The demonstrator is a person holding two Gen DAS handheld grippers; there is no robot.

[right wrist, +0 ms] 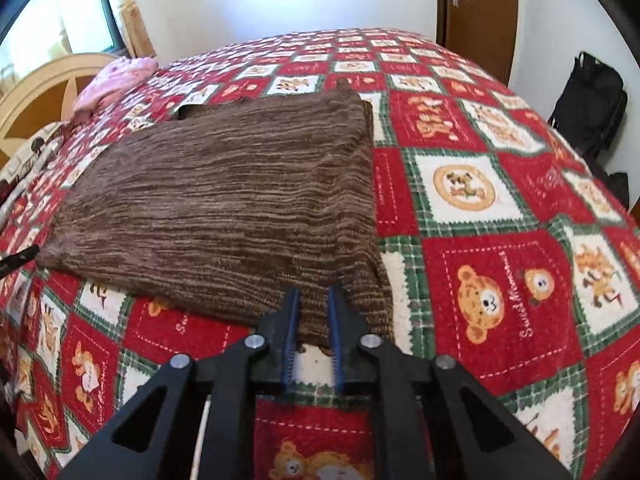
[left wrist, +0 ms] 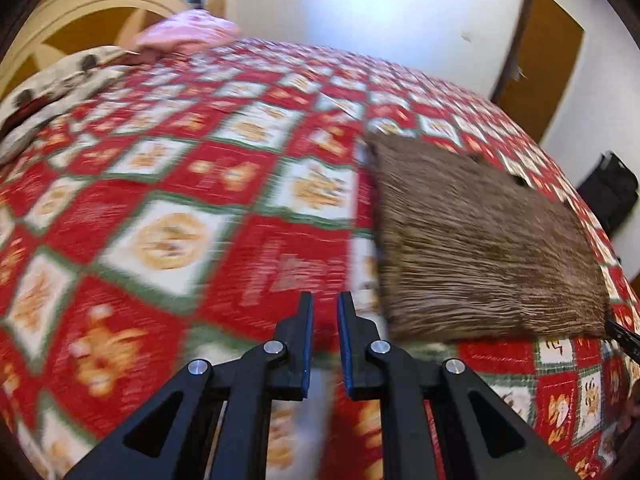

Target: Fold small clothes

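A brown knitted garment [left wrist: 480, 248] [right wrist: 224, 200] lies folded flat into a rough rectangle on the red patchwork bedspread [left wrist: 180, 200] [right wrist: 480, 240]. My right gripper [right wrist: 314, 300] is at the garment's near right corner, with the knit running between its blue pads; it is shut on that corner. My left gripper [left wrist: 325, 308] hovers over bare bedspread just left of the garment's near left corner, its jaws nearly together with nothing between them. The left wrist view is blurred. Each gripper's tip shows at the edge of the other's view.
A pink pillow [left wrist: 184, 34] [right wrist: 116, 80] and a white spotted cloth [left wrist: 52, 88] lie by the wooden headboard [left wrist: 80, 12]. A black bag [right wrist: 588, 96] stands on the floor beyond the bed's far right edge, near a brown door [right wrist: 476, 8].
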